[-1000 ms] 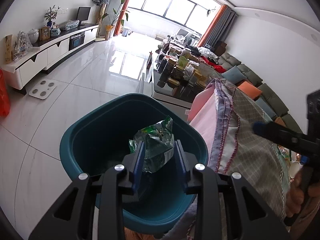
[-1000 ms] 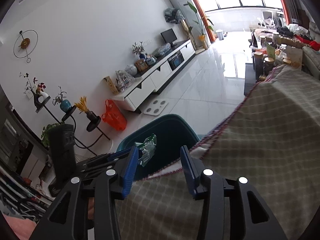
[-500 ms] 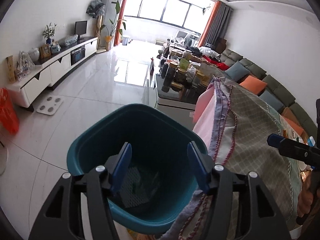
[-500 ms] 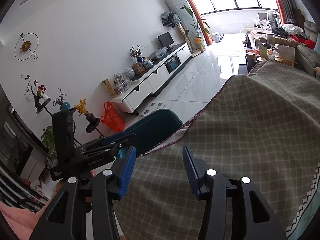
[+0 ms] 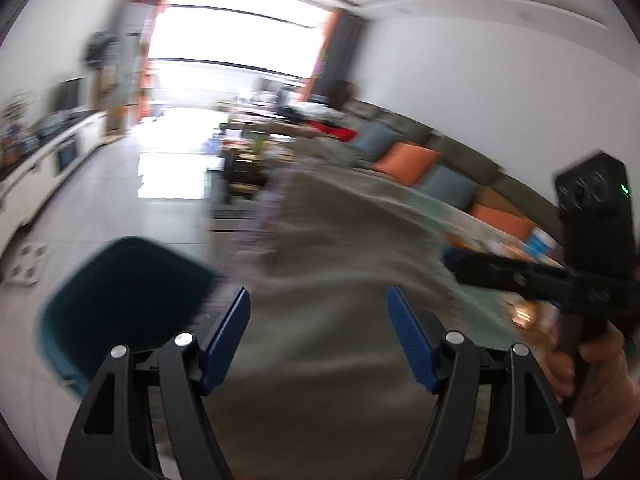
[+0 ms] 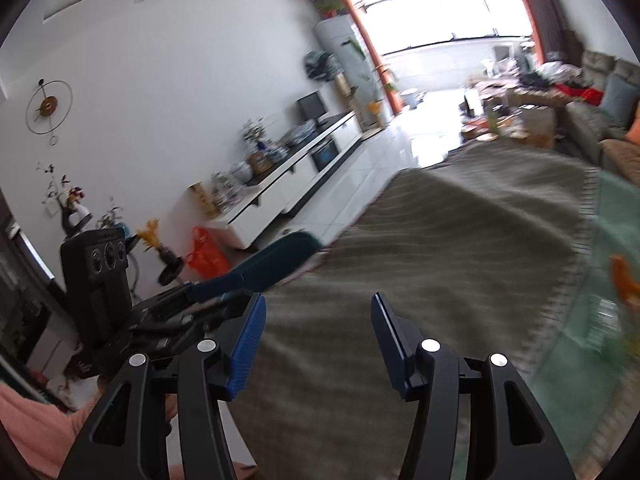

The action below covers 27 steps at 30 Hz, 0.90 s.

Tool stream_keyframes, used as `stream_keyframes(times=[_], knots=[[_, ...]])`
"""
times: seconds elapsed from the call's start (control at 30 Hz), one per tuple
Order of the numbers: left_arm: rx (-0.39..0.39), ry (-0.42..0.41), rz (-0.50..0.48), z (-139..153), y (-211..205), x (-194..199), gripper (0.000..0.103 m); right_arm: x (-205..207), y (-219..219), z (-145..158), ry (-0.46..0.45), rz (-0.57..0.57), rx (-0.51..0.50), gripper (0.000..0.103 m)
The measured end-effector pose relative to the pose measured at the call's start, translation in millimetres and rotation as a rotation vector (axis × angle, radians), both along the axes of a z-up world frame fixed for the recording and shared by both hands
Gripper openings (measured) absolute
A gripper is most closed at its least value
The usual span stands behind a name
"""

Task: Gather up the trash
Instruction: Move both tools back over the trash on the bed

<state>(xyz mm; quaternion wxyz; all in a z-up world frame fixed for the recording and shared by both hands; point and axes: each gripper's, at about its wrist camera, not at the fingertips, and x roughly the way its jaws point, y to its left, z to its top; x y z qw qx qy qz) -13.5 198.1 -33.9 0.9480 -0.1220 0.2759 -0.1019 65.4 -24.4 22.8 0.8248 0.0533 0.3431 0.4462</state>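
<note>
Teal bin (image 5: 120, 304) sits beside the cloth-covered table (image 5: 340, 280) (blurred).

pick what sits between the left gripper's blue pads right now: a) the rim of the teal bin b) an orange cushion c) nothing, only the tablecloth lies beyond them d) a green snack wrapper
c: the left gripper has its jaws opening with nothing between the pads, only the checked tablecloth beyond them; the teal trash bin sits off to the left of the fingers.

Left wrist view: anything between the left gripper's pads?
No. The left gripper is empty, its jaws opening over the checked tablecloth, with the teal bin off to its left.
</note>
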Motion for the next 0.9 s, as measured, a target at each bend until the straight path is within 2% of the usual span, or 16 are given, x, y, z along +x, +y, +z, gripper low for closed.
stream_keyframes(times=[0.2,0.3,0.47,0.6,0.7,0.8,0.9], knots=[[-0.008,0.008,-0.248,-3,-82,13,0.072,-18,-86,13,-0.065,-0.197,-0.003,0.056],[-0.009,0.009,-0.329,-4,-113,17,0.072,-26,-126,17,-0.084,-0.310,-0.012,0.056],[-0.010,0.002,-0.464,1,-166,21,0.072,-38,-195,12,-0.091,-0.503,-0.029,0.057],[0.004,-0.012,-0.571,6,-206,19,0.072,-41,-246,-1,-0.062,-0.652,-0.061,0.059],[0.016,-0.026,-0.653,9,-235,13,0.071,-47,-280,-19,-0.026,-0.715,-0.068,0.062],[0.029,-0.027,-0.704,7,-259,14,0.069,-48,-304,-37,0.032,-0.728,-0.039,0.065],[0.048,0.013,-0.726,-2,-280,27,0.059,-48,-310,-52,0.075,-0.711,-0.012,0.065]])
